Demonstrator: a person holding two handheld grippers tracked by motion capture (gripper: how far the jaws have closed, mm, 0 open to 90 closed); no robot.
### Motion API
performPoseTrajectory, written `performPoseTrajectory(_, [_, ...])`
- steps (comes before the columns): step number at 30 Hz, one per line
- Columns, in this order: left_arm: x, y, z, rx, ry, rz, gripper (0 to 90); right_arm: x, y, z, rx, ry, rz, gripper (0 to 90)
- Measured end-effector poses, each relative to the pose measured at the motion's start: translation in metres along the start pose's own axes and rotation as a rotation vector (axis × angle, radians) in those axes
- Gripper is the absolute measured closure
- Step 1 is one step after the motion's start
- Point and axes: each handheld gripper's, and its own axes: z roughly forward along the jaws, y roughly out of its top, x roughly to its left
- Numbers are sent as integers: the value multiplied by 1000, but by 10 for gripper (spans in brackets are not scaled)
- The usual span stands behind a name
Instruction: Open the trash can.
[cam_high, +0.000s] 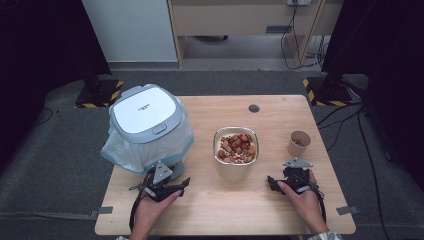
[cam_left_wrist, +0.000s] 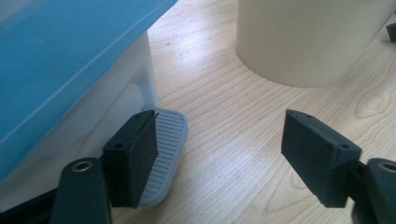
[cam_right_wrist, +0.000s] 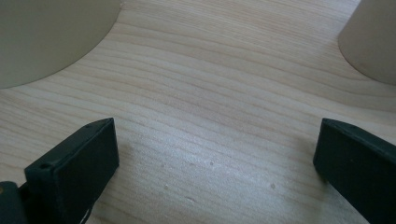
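Wooden, pale-grained counter (cam_high: 280, 210) carries a white pedal bin with a grey-blue lid and plastic liner (cam_high: 147, 127) at its left; its ribbed grey foot pedal (cam_left_wrist: 166, 149) lies just beside the left gripper (cam_high: 181, 185). A cream square bowl of reddish-brown nuts (cam_high: 236, 150) sits mid-counter, a small brown paper cup (cam_high: 299, 142) to its right. Both grippers rest on the counter — left and right gripper (cam_high: 272, 182) fingers stand wide apart, holding nothing.

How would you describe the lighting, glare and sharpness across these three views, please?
High view: even overhead light on the table, dark room corners, overall soft detail. Left gripper view: pale sheen on the wood, the near jaws of the left gripper sharp, the cream container slightly soft. Right gripper view: bright glare patch between the open jaws of the right gripper, wood grain crisp, far objects blurred.
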Motion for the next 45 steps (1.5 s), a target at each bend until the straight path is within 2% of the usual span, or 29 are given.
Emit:
performPoseTrajectory(7, [-1, 1, -2, -8, -3, 14, 351, 0, 0, 0, -4, 1, -1, 17])
performPoseTrajectory(13, [-3, 3, -4, -11, 7, 38, 452, 0, 0, 0, -5, 1, -3, 18])
performPoseTrajectory(20, [-2, 6, -6, -10, 17, 42, 677, 0, -1, 0, -6, 2, -8, 18])
performPoseTrajectory(26, [4, 7, 0, 20, 45, 34, 824, 0, -1, -1, -7, 2, -9, 17])
performPoseTrajectory(29, [8, 6, 4, 46, 75, 35, 857, 1, -1, -1, -5, 6, -9, 17])
performPoseTrajectory(33, [15, 5, 8, 56, 111, 30, 885, 1, -1, -1, -7, 9, -13, 17])
performPoseTrajectory(35, [16, 4, 11, 69, 114, 32, 886, 1, -1, -1, -7, 10, -14, 17])
performPoseTrajectory(41, [13, 1, 19, 105, 129, 75, 885, 1, -1, -1, -5, 13, -16, 17])
performPoseTrajectory(45, [12, 0, 21, 108, 133, 87, 885, 2, -1, -1, -5, 14, -16, 17])
